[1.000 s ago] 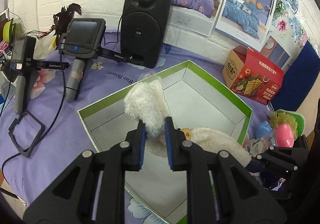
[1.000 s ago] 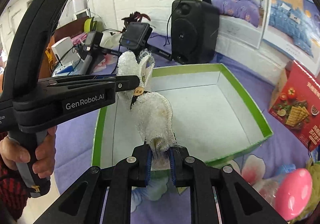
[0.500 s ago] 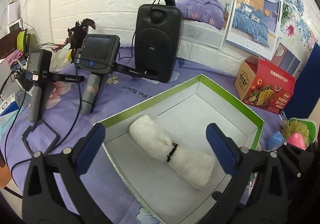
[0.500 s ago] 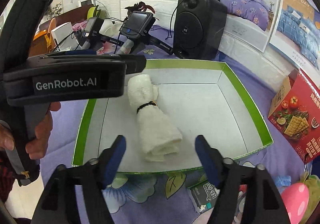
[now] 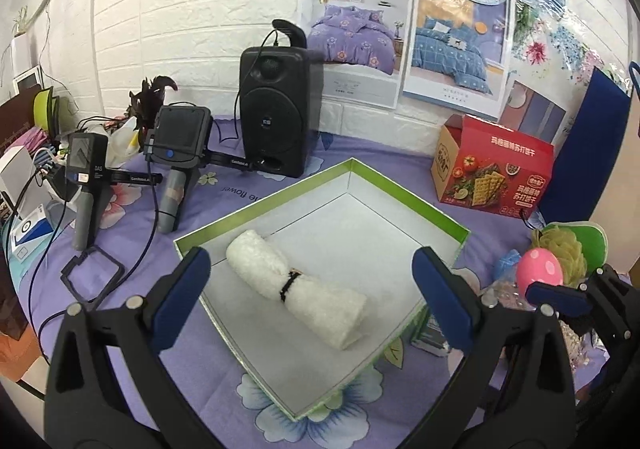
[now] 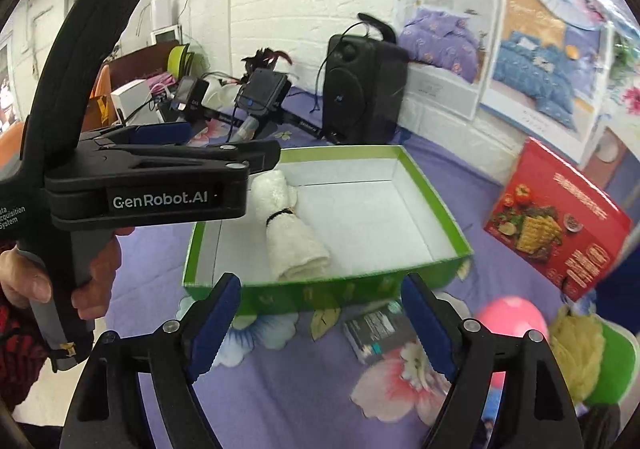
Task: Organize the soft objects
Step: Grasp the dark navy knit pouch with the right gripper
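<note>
1. Far left, two spare handheld devices (image 5: 176, 165) stand on the purple flowered cloth (image 5: 132, 333) that covers the counter, with cables trailing from them.
2. A black speaker (image 5: 276, 113) stands behind them against the white brick wall.
3. The left tongs (image 5: 312, 301) are spread wide and their jaws have just been opening; nothing is between the blue pads (image 5: 182, 291), which hang above the near edge of the box. In the right wrist view a hand (image 6: 60, 273) grips this tool's handle.
4. The box (image 5: 404, 197), shallow with green walls and a white floor, lies open in the middle of the cloth.
5. The white rolled towel (image 5: 296, 289), bound by a thin black band around its middle, lies on the box floor in the left part, apart from both tongs. In the left wrist view one end points to the far left wall and the other to the near right.
6. The right tongs (image 6: 320, 325) are also spread, their jaws having just been opening; they hold nothing and hang over the cloth just in front of the box's near wall.
7. A small dark packet (image 6: 376, 329) lies on the cloth near the box's near right corner.
8. A red cracker carton (image 5: 496, 173) stands at the far right.
9. A pink ball (image 5: 540, 269) and a yellow mesh sponge (image 5: 564, 245) lie at the near right.
</note>
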A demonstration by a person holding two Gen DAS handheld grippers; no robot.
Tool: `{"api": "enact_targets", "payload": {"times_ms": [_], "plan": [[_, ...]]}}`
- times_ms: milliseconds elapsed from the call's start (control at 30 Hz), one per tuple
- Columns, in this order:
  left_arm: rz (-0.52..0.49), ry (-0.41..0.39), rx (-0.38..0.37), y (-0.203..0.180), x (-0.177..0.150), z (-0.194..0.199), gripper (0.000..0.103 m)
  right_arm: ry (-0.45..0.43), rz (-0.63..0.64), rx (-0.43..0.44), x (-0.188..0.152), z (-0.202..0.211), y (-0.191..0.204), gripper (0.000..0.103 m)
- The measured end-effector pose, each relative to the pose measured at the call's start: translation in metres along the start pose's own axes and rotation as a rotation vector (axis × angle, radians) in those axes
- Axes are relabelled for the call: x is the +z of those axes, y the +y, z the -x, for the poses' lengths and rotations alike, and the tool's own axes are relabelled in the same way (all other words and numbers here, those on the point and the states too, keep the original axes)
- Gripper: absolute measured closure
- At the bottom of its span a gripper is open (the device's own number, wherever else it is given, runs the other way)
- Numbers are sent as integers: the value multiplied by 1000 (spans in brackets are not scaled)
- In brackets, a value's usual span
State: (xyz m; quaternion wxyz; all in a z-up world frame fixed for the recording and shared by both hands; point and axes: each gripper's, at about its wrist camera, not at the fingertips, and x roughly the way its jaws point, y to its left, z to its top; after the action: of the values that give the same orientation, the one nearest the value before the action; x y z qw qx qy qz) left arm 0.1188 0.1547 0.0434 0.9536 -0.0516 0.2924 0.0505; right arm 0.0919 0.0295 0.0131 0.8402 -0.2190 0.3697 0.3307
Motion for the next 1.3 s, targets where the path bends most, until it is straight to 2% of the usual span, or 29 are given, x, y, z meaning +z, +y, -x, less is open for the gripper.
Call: {"api": "enact_targets", "payload": {"times_ms": [100,233,400,567,633,700,800,1000,1133,1300], "plan": [[-23,-11,-5,-21,-8,18,2,-13,-28,-32,-17,26,-11,18],[-52,-30,-65,-50,-26,38,0,-47,-96,-92,-54,70,-35,18],[-77,26,-173,-83,-54,42,0,-41,-223,-210,-112,112,-70,18],[-118,114,-280,-118,-84,35,0,10,-357,-265,-170,126,-90,18],[-158,135,-299,-132,-93,32,0,37,-406,-273,-188,123,-96,19],[-189,150,-314,-145,-99,30,0,64,-441,-282,-200,117,-99,25],[-204,162,-331,-155,-102,25,0,81,-458,-257,-205,107,-102,39],[-207,175,-353,-171,-91,4,0,64,-414,-171,-192,81,-94,51],[-252,199,-398,-186,-91,-10,5,54,-410,-128,-178,60,-93,52],[-255,291,-449,-191,-97,-34,19,62,-421,-85,-171,39,-97,53]]}}
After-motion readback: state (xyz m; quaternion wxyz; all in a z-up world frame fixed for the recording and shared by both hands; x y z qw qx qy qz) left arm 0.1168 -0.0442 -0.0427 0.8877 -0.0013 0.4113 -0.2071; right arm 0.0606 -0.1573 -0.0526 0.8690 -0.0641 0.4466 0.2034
